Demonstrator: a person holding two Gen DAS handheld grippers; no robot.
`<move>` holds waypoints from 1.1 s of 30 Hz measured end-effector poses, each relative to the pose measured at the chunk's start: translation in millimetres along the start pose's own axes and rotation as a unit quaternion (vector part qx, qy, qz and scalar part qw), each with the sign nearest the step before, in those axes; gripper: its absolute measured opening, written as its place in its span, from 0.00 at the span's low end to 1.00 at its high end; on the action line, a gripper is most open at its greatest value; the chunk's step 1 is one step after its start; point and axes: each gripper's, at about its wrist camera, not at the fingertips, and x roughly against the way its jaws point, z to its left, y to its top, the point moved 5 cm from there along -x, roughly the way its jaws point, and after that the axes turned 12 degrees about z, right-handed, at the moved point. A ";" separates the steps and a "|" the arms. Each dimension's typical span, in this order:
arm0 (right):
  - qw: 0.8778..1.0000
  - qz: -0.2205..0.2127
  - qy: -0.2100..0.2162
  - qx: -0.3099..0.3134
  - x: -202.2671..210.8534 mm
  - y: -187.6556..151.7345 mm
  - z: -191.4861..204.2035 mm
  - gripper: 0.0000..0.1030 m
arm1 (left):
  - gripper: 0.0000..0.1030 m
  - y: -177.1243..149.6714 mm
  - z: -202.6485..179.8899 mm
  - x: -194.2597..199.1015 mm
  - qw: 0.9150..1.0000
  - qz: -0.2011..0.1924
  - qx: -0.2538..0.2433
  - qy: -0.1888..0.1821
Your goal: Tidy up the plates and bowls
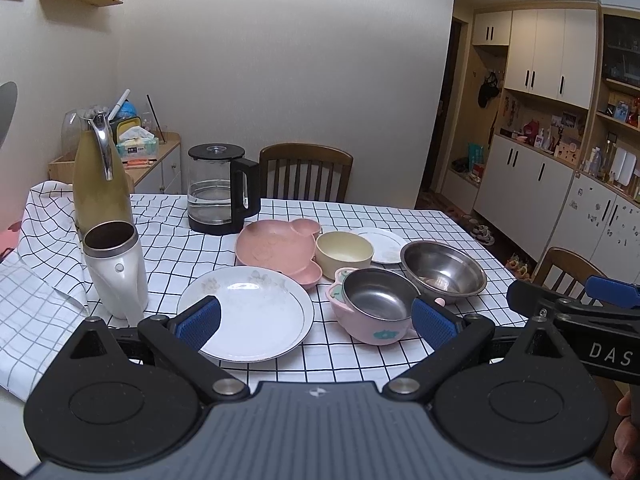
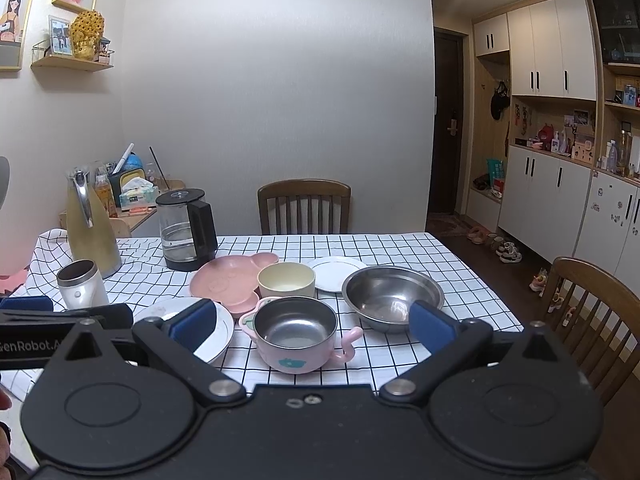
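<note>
Nothing is gripped, so the sorting looks to be at its very start: the left gripper [image 1: 316, 320] and the right gripper [image 2: 312, 322] both hover at the near edge of the checked tablecloth [image 1: 360, 364], each with its blue pads spread wide apart and holding nothing. The dishes lie scattered in a loose cluster rather than stacked. Nearest on the left is a large white plate [image 1: 250, 312] with a thin rim line and faint floral print; to its right sits a pink handled bowl with a steel liner [image 2: 298, 336], its curled handle pointing right. Behind these are a pink bear-shaped plate [image 1: 276, 248], touching or just beside a cream bowl [image 1: 344, 252], with a small white plate [image 2: 338, 274] at the far right and a wide steel bowl [image 2: 394, 292] near right. A likely next move is to close one claw on a rim, probably of the pink handled bowl or the large plate, and nest like with like; thin, glossy plate edges lying flat on cloth will call for a low, angled approach.
</note>
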 end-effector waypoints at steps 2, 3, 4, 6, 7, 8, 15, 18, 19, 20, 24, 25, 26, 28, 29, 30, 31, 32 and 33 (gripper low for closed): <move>1.000 0.001 -0.001 0.000 -0.3 -0.3 -0.1 1.00 | 0.99 0.3 1.5 1.3 1.000 -0.004 0.002 -0.002; 1.000 0.002 -0.002 0.001 0.0 0.8 1.0 1.00 | 0.99 0.7 2.1 2.0 1.000 -0.006 0.003 -0.003; 1.000 0.002 -0.002 0.001 -0.1 0.7 2.7 1.00 | 0.99 1.0 2.4 2.3 1.000 -0.006 0.002 -0.003; 1.000 0.002 -0.002 0.002 0.4 0.8 3.3 1.00 | 0.99 1.1 2.5 2.2 1.000 -0.008 0.002 -0.003; 1.000 0.002 -0.002 0.001 0.7 0.9 3.6 1.00 | 0.99 1.3 3.0 1.9 1.000 -0.008 0.003 -0.003; 1.000 0.002 -0.002 0.001 0.7 1.0 4.4 1.00 | 0.99 1.3 3.7 1.5 1.000 -0.008 0.003 -0.003; 1.000 0.003 -0.002 0.004 1.2 2.6 7.9 1.00 | 0.99 2.2 5.8 -0.8 1.000 -0.006 0.004 0.000; 1.000 0.003 0.006 0.005 -0.1 4.8 9.8 1.00 | 0.99 3.5 9.0 -3.6 1.000 -0.002 0.008 0.001; 1.000 0.004 0.009 0.004 -1.2 5.2 10.1 1.00 | 0.99 3.7 10.0 -4.8 1.000 -0.001 0.010 0.001; 1.000 0.005 0.010 0.004 -3.1 6.4 10.4 1.00 | 0.99 4.0 10.7 -6.0 1.000 0.000 0.011 0.002; 1.000 0.010 0.019 0.009 -11.8 9.3 13.0 1.00 | 0.99 5.8 13.2 -14.6 1.000 0.009 0.018 0.010; 1.000 0.012 0.025 0.011 -14.1 9.8 14.0 1.00 | 0.99 6.1 14.1 -17.3 1.000 0.012 0.020 0.011; 0.999 0.013 0.030 0.013 -16.2 10.5 14.7 1.00 | 0.99 6.7 15.0 -20.2 1.000 0.014 0.023 0.013; 0.999 0.014 0.037 0.021 -20.9 11.6 16.8 1.00 | 0.99 7.8 17.0 -25.8 0.999 0.019 0.030 0.016; 0.999 0.015 0.039 0.025 -23.8 12.4 18.0 1.00 | 0.99 8.1 18.3 -29.1 0.999 0.023 0.034 0.018; 0.999 0.015 0.043 0.027 -26.3 12.6 19.2 1.00 | 0.99 8.7 19.9 -32.3 0.999 0.026 0.038 0.020; 0.998 0.016 0.048 0.029 -30.3 14.0 19.8 1.00 | 0.99 9.4 20.8 -35.4 0.998 0.028 0.040 0.024; 0.998 0.019 0.054 0.030 -34.1 14.6 20.5 1.00 | 0.99 10.0 21.5 -38.4 0.998 0.030 0.042 0.030; 0.997 0.023 0.059 0.032 -37.9 15.4 20.8 1.00 | 0.99 11.1 21.5 -41.0 0.998 0.031 0.042 0.035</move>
